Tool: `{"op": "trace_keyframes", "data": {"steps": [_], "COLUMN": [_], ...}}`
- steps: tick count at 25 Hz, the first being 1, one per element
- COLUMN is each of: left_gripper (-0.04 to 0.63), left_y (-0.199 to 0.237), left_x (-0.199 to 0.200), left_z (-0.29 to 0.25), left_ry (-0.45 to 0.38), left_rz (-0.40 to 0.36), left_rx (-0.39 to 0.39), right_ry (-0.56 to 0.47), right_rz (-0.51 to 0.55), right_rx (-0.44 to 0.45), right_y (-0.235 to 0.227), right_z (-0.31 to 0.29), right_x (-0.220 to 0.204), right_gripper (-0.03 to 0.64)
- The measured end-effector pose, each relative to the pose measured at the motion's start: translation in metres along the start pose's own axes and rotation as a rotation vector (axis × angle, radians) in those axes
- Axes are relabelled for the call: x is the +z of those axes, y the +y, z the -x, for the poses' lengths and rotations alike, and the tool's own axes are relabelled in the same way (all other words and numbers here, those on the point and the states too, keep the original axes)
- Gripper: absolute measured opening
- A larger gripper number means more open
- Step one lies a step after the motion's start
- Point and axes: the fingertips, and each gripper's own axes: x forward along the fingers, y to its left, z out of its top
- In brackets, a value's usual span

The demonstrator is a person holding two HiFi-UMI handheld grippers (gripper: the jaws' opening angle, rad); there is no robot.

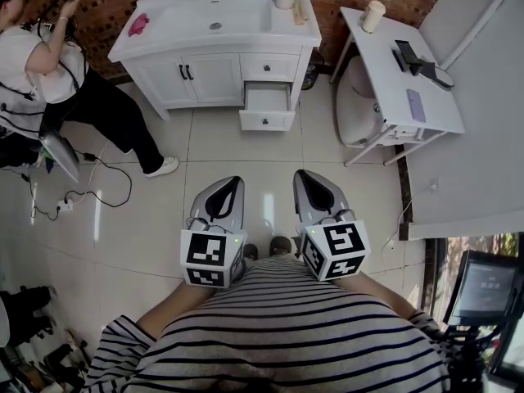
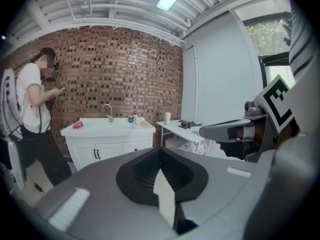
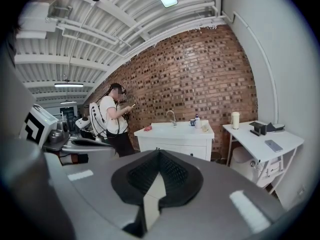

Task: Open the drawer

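Observation:
A white vanity cabinet (image 1: 214,64) stands against the brick wall at the top of the head view. On its right side the upper drawer (image 1: 270,67) is closed, and the lower drawer (image 1: 267,105) is pulled out over the tiled floor. My left gripper (image 1: 236,179) and right gripper (image 1: 300,173) hang side by side close to my body, far from the cabinet. Both point toward it and both are shut and empty. The cabinet (image 2: 107,144) shows small beyond the shut left gripper (image 2: 160,150). In the right gripper view the cabinet (image 3: 175,143) stands past the right gripper (image 3: 160,151).
A person (image 1: 49,64) stands left of the cabinet. A white table (image 1: 405,72) with a cup (image 1: 372,15) and small devices is on the right. A cable and power strip (image 1: 65,205) lie on the floor at left. A monitor (image 1: 487,289) sits at bottom right.

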Motion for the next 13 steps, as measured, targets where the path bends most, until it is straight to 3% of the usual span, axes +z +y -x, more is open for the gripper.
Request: {"op": "trace_keyframes", "data": {"steps": [7, 13], "left_gripper": [0.017, 0.017], "left_y": [0.010, 0.025], "left_x": [0.002, 0.009], "left_z": [-0.001, -0.001], "left_ry": [-0.002, -0.003], "left_rz": [0.002, -0.006], "left_rx": [-0.006, 0.041], "right_ry": [0.014, 0.011], "right_rz": [0.010, 0.018], "right_rx": [-0.001, 0.059], "right_y": [0.006, 0.020], "right_z": [-0.010, -0.027], "right_x": [0.000, 0.006], "right_gripper": [0.000, 0.000]}}
